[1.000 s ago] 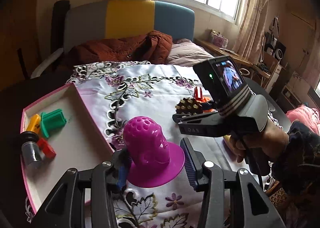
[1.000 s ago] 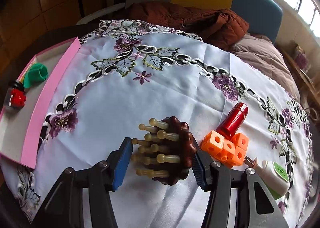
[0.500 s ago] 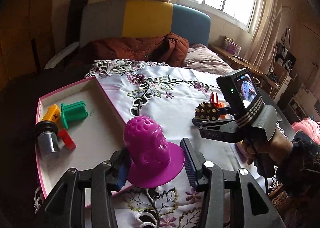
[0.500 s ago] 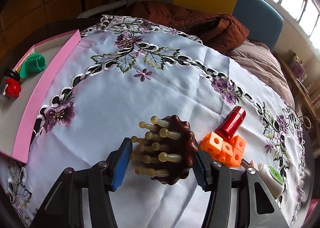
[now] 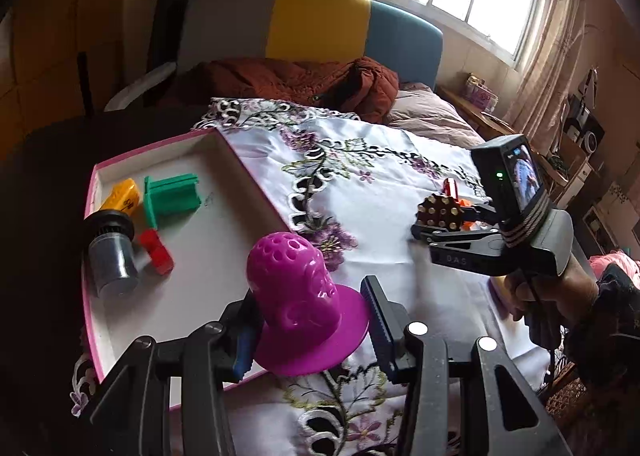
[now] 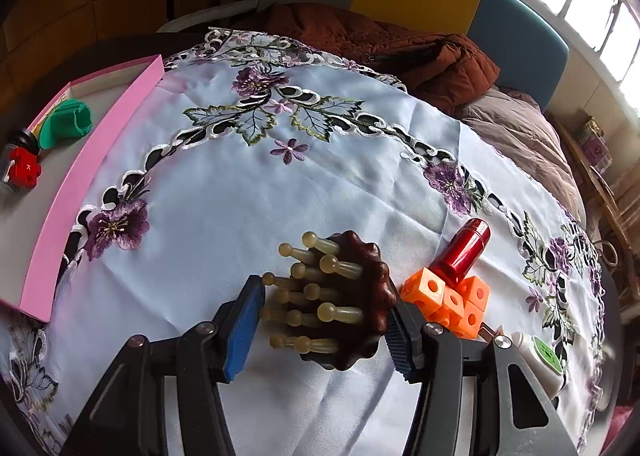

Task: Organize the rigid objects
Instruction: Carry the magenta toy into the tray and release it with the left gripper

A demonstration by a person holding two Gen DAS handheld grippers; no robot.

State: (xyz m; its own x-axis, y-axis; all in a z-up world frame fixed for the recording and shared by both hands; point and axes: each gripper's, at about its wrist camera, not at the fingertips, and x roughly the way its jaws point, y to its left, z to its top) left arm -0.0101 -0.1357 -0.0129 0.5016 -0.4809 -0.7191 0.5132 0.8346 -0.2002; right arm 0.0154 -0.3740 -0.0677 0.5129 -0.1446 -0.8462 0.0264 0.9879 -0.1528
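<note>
At your far left the pink-rimmed tray (image 5: 256, 192) sits on the counter with its right wall along the embroidered tablecloth (image 5: 384, 224). Inside it lie a yellow block (image 5: 122, 194), a green clip-shaped piece (image 5: 170, 198), a dark-capped grey jar (image 5: 112, 252) on its side and a red block (image 5: 156, 250); the tray floor nearest you is bare. Your left tool (image 5: 310, 330) is clenched on the magenta perforated dome (image 5: 298, 304), pads against its sides just above the flared brim, and the dome hangs over the tray's near right corner. The brim hides that corner of the rim.

Between the tray and your other hand the cloth is open, with only embroidery on it.

Further right, your right tool (image 6: 324, 320) grasps the dark brown massage comb (image 6: 352, 296): one pad presses on its amber prong tips, the other on its scalloped back. Whether the comb rests on the cloth or is held above it, you cannot tell. Just beside it on the right, the orange linking cubes (image 6: 448, 300) touch a red metal cylinder (image 6: 464, 252) that leans on them. At the right, a white holder with a green perforated face (image 6: 540, 356) is partly hidden behind the tool's arm. Your hand (image 5: 548, 296) is cut off at the sleeve.
</note>
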